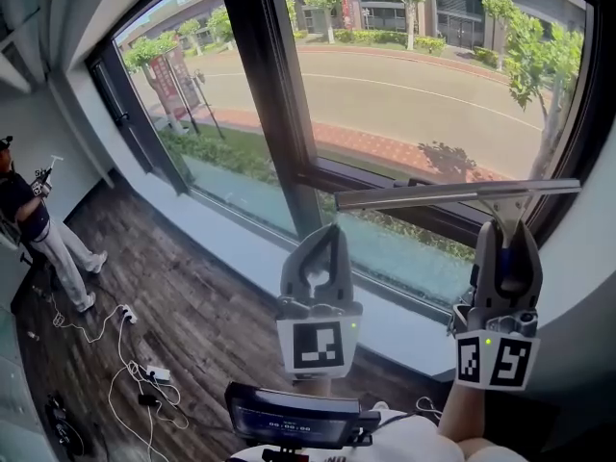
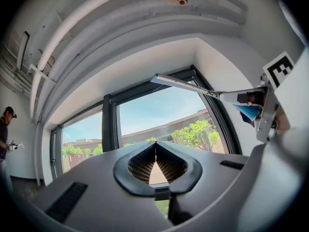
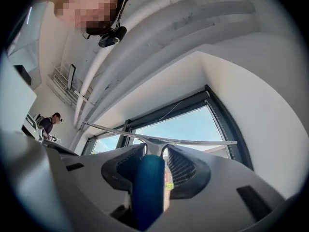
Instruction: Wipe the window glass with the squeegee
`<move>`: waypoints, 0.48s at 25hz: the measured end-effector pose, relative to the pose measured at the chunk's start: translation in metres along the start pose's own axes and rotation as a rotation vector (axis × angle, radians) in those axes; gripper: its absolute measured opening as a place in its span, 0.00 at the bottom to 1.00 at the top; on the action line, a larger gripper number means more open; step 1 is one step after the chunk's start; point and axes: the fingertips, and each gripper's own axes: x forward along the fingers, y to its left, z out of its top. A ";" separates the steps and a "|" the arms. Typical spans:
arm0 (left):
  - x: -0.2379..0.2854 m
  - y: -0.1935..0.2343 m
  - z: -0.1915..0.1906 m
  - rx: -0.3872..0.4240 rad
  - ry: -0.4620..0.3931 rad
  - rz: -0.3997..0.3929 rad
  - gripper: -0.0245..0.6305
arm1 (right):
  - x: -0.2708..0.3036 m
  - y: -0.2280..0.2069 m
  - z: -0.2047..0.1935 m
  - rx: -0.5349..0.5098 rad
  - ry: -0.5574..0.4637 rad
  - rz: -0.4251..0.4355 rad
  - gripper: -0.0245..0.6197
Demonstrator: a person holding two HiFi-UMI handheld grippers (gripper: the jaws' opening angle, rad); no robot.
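In the head view the squeegee [image 1: 457, 193] shows only its long blade; its handle is hidden between the jaws of the right gripper [image 1: 505, 231], and whether the blade touches the window glass [image 1: 414, 85] cannot be told. The person [image 1: 29, 215] at the left edge is partly cut off, and the item in the hand is too small to name. The digits on the screen [image 1: 294, 420] at the bottom are too small to read
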 end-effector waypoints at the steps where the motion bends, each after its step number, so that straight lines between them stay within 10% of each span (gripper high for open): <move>1: -0.001 0.002 -0.001 -0.001 0.000 0.002 0.04 | 0.001 0.001 -0.001 0.002 0.000 -0.001 0.27; 12: -0.017 0.031 -0.036 -0.039 0.052 0.038 0.04 | -0.003 0.019 -0.015 0.011 0.000 -0.028 0.27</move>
